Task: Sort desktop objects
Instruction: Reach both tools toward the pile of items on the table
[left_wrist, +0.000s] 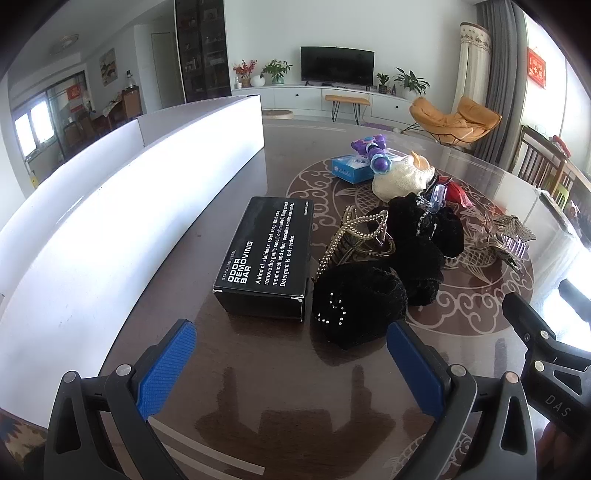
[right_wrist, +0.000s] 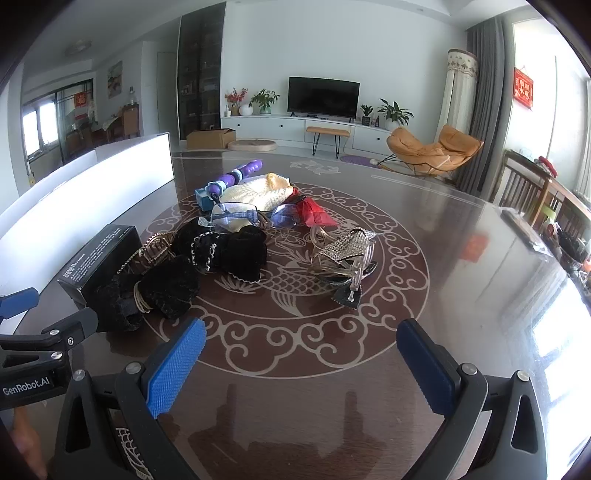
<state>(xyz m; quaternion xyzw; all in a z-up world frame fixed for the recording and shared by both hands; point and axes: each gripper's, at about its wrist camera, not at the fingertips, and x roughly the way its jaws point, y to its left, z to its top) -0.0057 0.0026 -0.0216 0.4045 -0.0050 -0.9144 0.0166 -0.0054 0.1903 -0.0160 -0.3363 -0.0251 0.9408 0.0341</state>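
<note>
A pile of small objects lies on the dark patterned table (right_wrist: 424, 229). A black box (left_wrist: 267, 256) marked "Odor Removing Bar" lies just ahead of my open, empty left gripper (left_wrist: 291, 354). Black velvet scrunchies (left_wrist: 369, 291) and a gold hair claw (left_wrist: 354, 240) lie to its right. My right gripper (right_wrist: 301, 354) is open and empty, short of a rhinestone hair clip (right_wrist: 347, 258). Clear glasses (right_wrist: 236, 218), a cream knitted item (right_wrist: 255, 195), a red item (right_wrist: 314, 212), a purple toy (right_wrist: 236, 175) and a blue box (left_wrist: 349, 168) lie farther back.
A long white bin (left_wrist: 122, 206) with a divider runs along the table's left side. A chair (right_wrist: 524, 188) stands at the table's right edge. The living room with a TV and an orange lounge chair lies beyond.
</note>
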